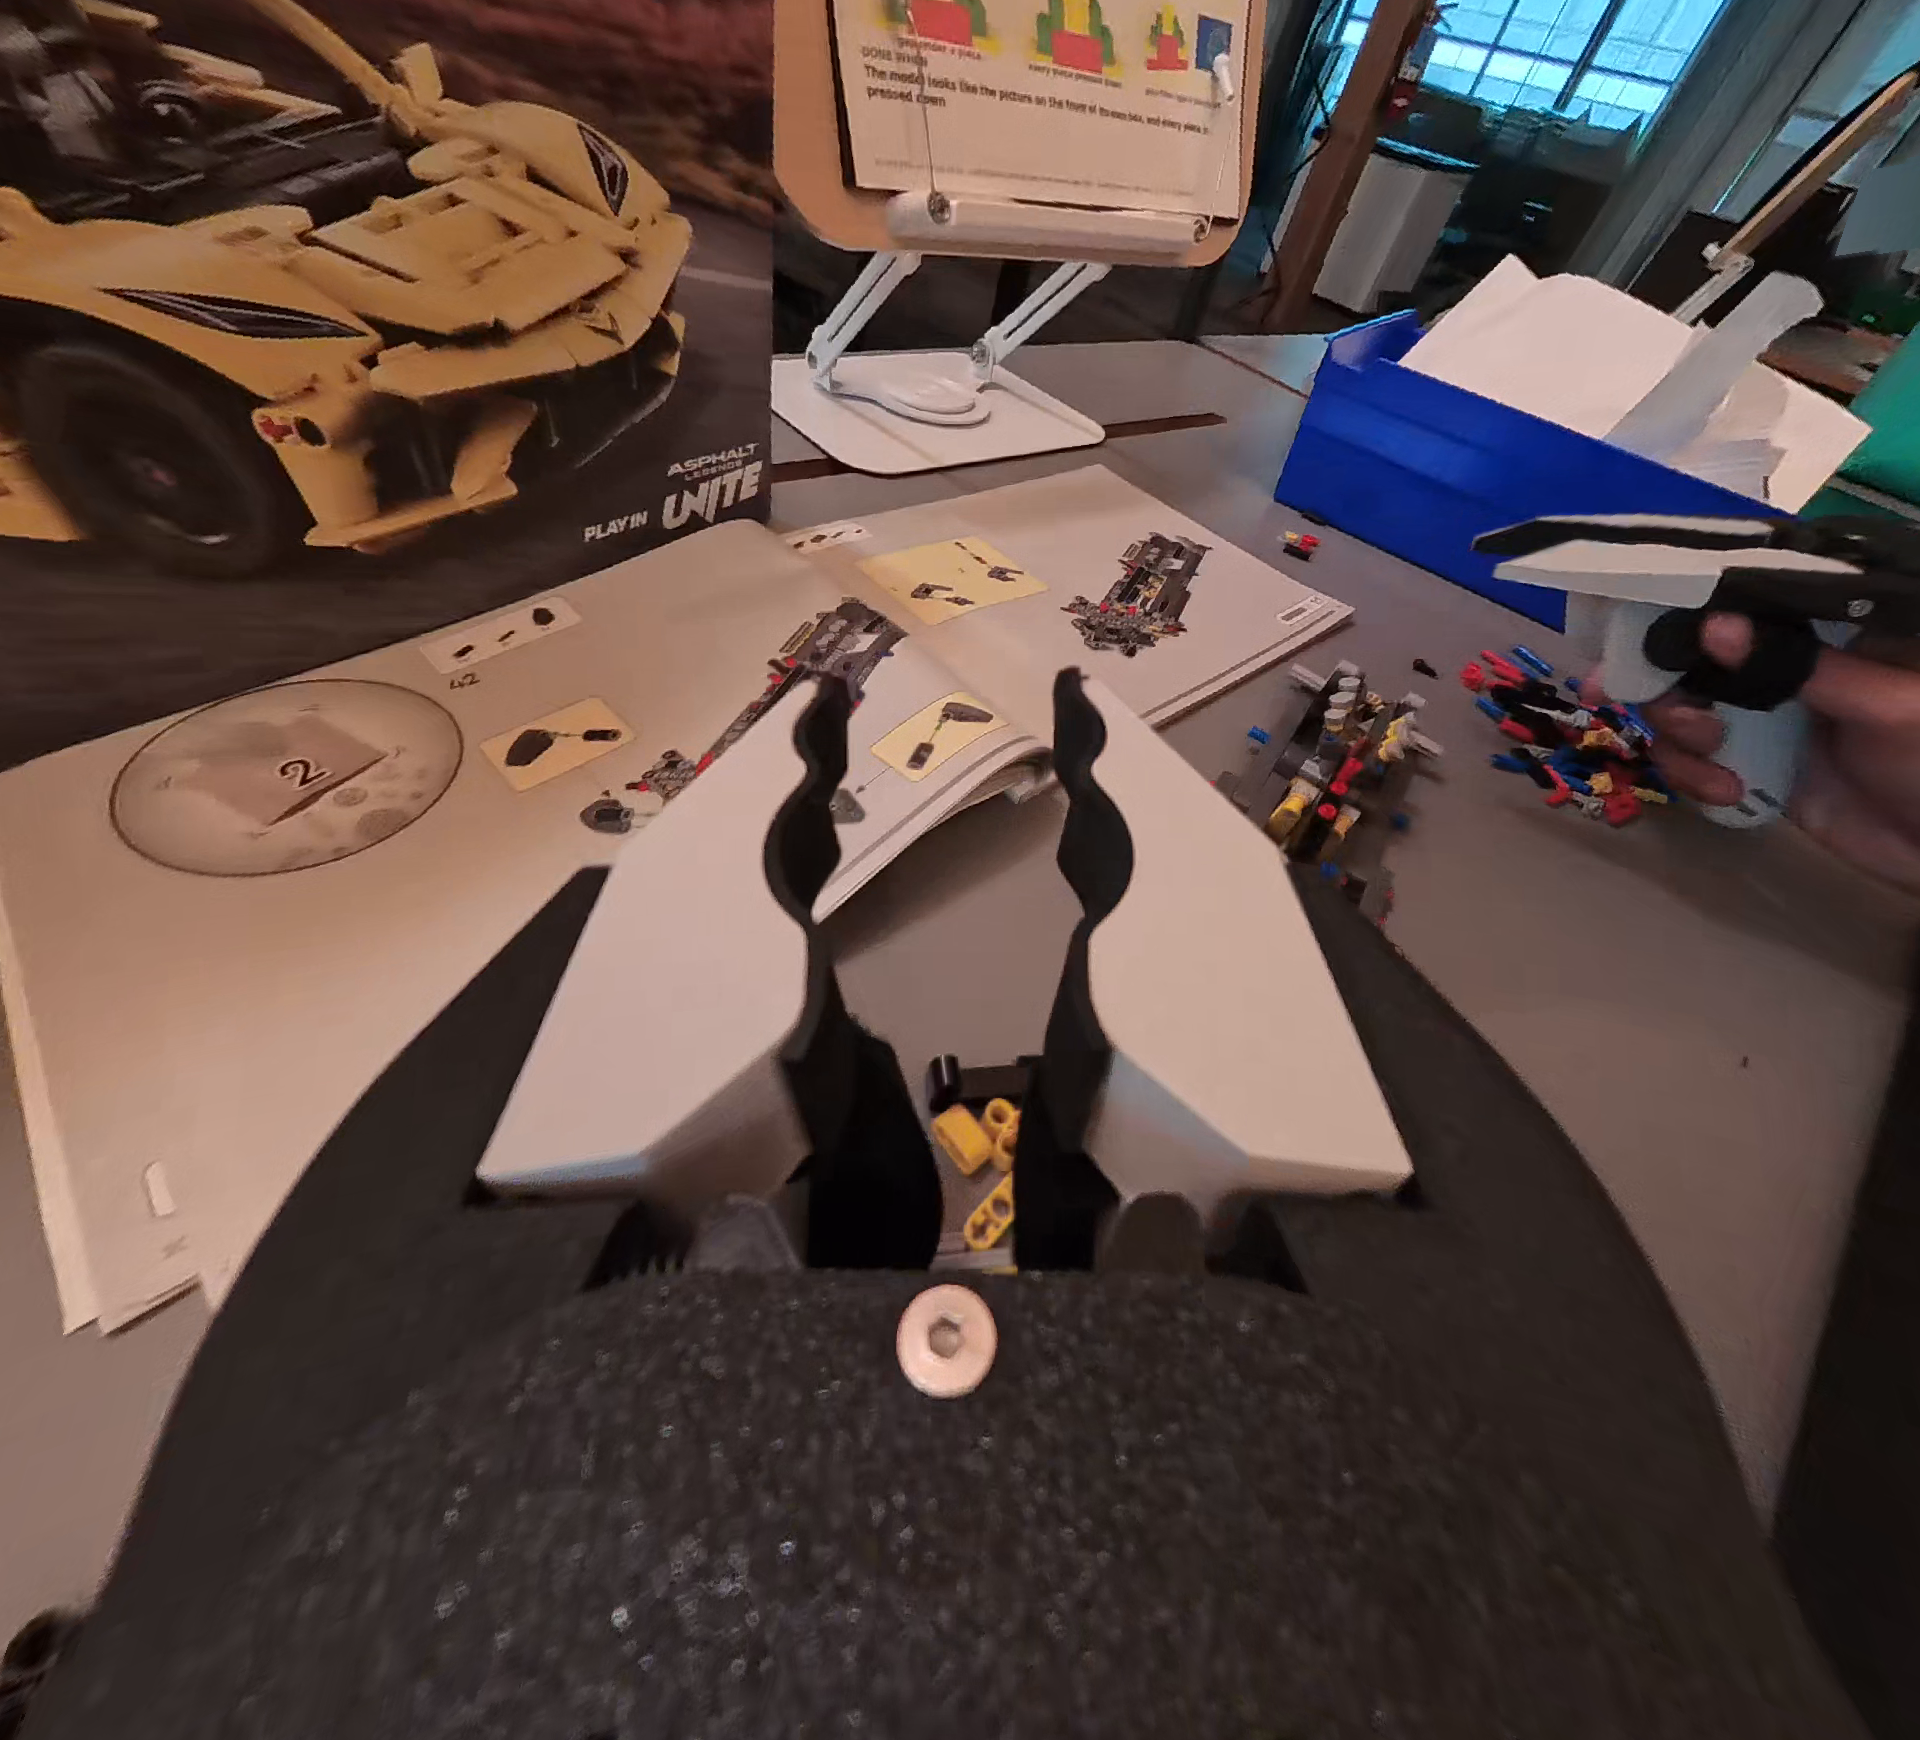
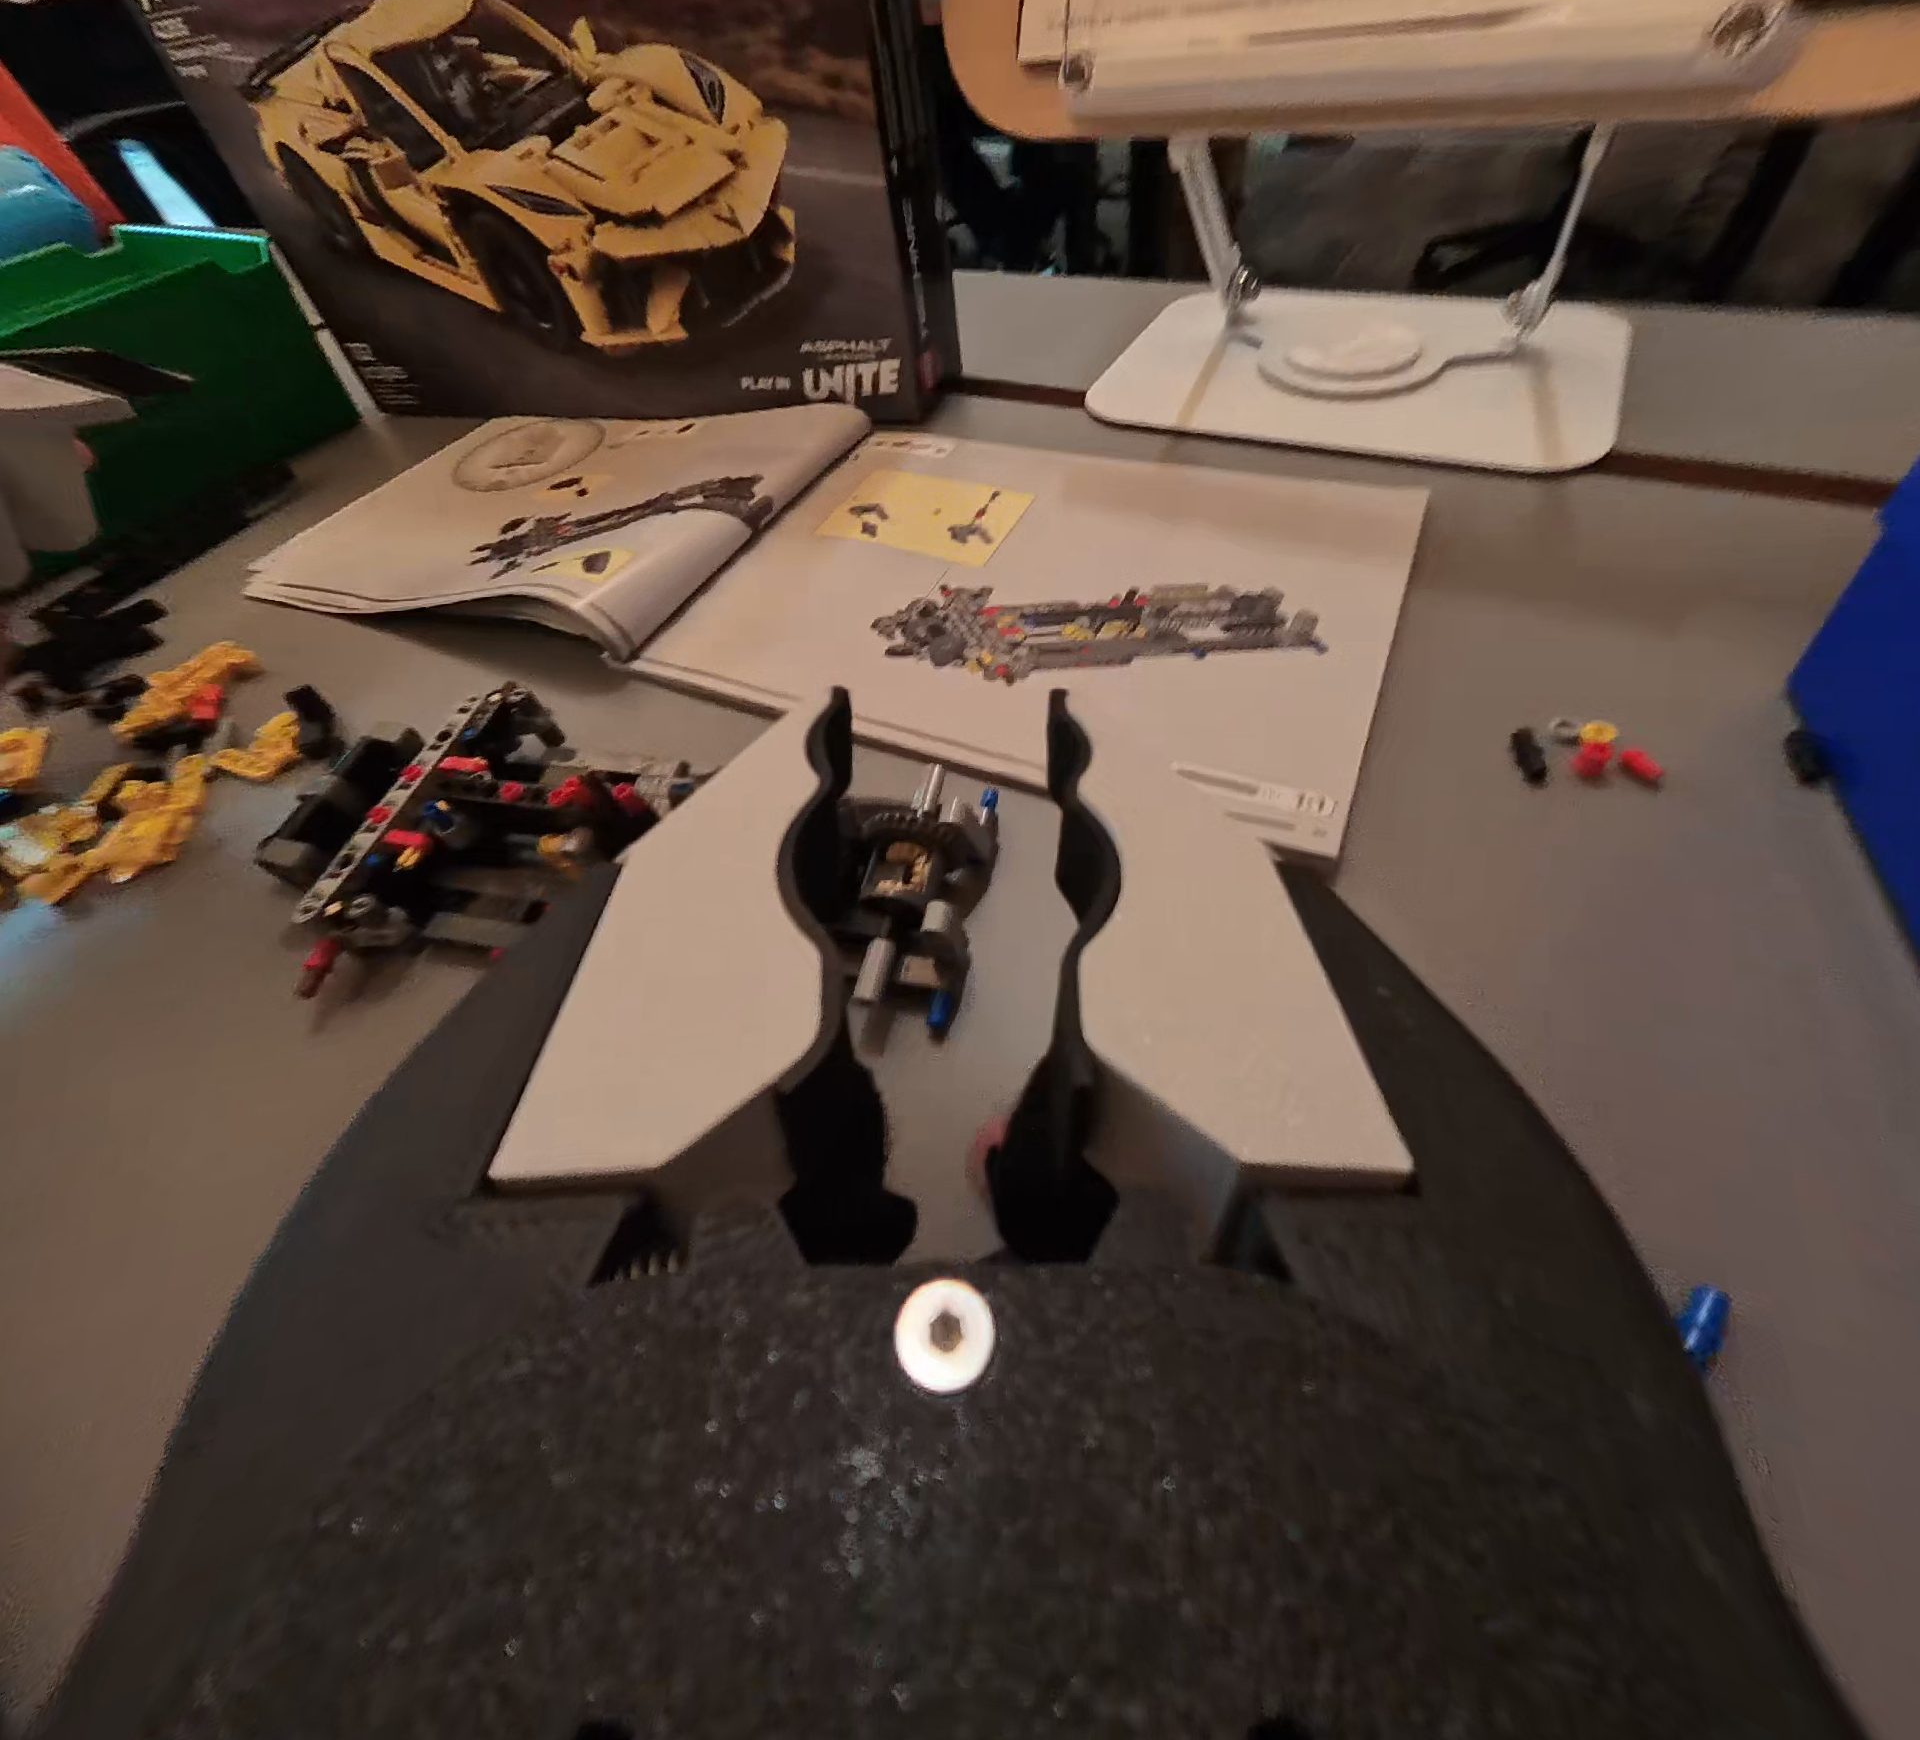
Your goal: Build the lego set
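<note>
both tongs gape, gripping nothing: right tongs (image 2: 948,714) hover above a small grey gear assembly (image 2: 920,890) on the worktop (image 2: 1558,1015), left tongs (image 1: 948,698) above the open instruction booklet (image 1: 312,859); a half-built chassis (image 2: 447,828) lies just beside it.

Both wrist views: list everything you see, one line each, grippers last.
Set box: one, dark with yellow car picture, upright at back.
Instruction booklet: one, pale, open on table.
Sheet stand: one, white, behind booklet.
Bins: blue with white paper, green.
Chassis: one, black, beside booklet.
Gear piece: one, grey, lying between right fingers.
Loose parts: yellow pile, mixed pile.
Left gripper: open.
Right gripper: open.
</note>
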`<action>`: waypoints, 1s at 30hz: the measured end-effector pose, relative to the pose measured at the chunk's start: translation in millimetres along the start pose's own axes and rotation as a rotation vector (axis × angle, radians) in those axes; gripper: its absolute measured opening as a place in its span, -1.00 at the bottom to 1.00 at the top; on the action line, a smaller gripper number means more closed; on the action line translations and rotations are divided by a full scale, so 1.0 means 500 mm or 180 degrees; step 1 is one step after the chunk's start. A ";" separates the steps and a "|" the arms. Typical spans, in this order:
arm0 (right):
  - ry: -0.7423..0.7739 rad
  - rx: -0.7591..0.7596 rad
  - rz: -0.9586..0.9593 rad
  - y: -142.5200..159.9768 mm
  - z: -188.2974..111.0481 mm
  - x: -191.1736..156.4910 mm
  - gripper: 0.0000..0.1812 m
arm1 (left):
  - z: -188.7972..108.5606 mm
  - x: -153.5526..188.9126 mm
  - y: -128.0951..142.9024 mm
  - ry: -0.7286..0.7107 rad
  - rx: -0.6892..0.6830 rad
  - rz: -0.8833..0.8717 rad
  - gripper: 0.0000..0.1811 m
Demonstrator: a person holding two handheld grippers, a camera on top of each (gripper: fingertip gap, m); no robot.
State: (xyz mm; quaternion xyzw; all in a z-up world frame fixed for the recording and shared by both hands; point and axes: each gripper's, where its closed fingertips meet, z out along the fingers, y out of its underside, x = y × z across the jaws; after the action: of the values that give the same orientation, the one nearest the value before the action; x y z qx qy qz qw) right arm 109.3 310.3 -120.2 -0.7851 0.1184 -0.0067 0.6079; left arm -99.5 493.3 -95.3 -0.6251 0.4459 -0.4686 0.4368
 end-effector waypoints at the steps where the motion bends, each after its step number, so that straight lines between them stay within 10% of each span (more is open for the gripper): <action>1: 0.0023 -0.0077 0.0137 0.010 -0.003 0.008 -0.54 | -0.002 -0.002 0.002 -0.0014 -0.0010 -0.0007 -0.56; 8: 0.0076 -0.0513 0.0077 0.040 0.006 0.020 -0.71 | 0.030 0.000 0.026 -0.0094 -0.0146 0.0304 -0.05; 25: -0.0139 -0.0708 0.0179 0.070 0.023 0.007 -0.65 | 0.031 -0.023 0.050 -0.0065 -0.0410 0.0061 -0.50; 30: -0.0170 -0.0682 0.0099 0.063 0.019 -0.003 -0.66 | -0.041 -0.124 -0.035 -0.0670 -0.0236 0.0205 -0.46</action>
State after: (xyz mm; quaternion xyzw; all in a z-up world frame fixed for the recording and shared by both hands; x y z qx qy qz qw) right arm 103.6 312.5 -152.6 -0.8436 0.1145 0.0363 0.5234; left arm -127.2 554.6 -86.7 -0.6720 0.4344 -0.3692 0.4727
